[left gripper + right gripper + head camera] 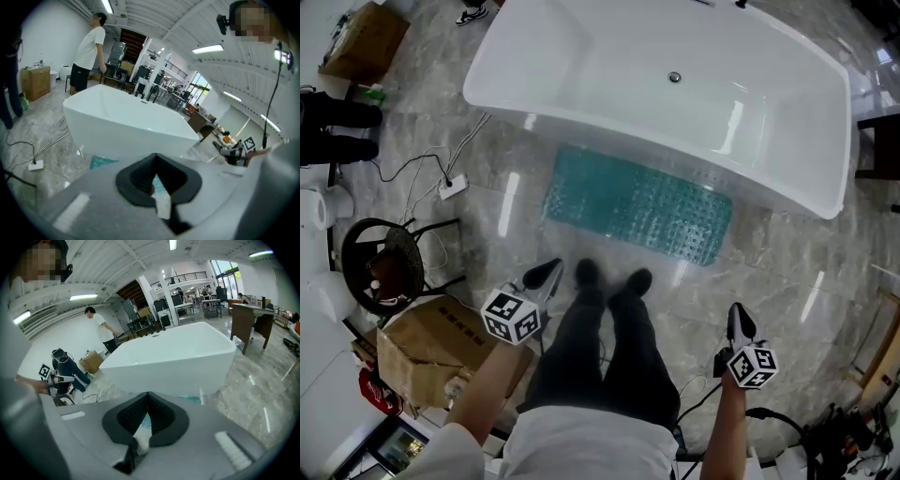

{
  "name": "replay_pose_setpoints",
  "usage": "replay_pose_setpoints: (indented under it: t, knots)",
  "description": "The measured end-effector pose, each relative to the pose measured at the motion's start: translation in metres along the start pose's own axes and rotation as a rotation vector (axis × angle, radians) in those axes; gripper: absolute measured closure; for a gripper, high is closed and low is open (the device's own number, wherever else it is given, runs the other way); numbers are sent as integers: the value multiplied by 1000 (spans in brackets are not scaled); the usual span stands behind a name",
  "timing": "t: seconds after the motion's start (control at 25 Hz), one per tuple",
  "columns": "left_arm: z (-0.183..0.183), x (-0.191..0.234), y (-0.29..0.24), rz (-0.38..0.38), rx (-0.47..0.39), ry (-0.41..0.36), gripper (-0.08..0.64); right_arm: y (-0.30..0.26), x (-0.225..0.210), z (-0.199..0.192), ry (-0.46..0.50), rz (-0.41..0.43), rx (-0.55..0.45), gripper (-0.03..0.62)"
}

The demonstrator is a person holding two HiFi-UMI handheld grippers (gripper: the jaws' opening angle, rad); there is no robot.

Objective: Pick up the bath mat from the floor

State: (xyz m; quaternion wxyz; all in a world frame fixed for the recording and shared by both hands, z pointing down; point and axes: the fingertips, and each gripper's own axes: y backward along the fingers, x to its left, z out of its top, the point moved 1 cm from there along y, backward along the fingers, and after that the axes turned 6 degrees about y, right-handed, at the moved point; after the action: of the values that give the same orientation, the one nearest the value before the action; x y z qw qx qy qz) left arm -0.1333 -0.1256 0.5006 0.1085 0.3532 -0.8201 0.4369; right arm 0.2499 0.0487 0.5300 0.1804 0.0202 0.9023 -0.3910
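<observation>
A teal bath mat [637, 203] with rows of bumps lies flat on the marble floor along the near side of the white bathtub [581, 56]. My left gripper [546, 275] is held above the floor left of the person's shoes, shut and empty, short of the mat. My right gripper [739, 321] is at the lower right, also shut with nothing in it. In the left gripper view a teal corner of the mat [99, 162] shows under the tub [122, 124]. In the right gripper view a strip of mat [193, 400] shows below the tub [178, 357].
A cardboard box [441, 352] and a black round stool [382, 264] stand at the left. A white power strip [452, 187] with cables lies on the floor left of the mat. Another person [86, 49] stands beyond the tub. More cables [787, 422] trail at the lower right.
</observation>
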Motion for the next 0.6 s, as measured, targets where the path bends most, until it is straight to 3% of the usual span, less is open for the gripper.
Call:
replay_pose_setpoints:
  t: [0.6]
  knots:
    - [-42,68,-62,34,36,-21,558,-97,-20,-58,-6,6,33,588]
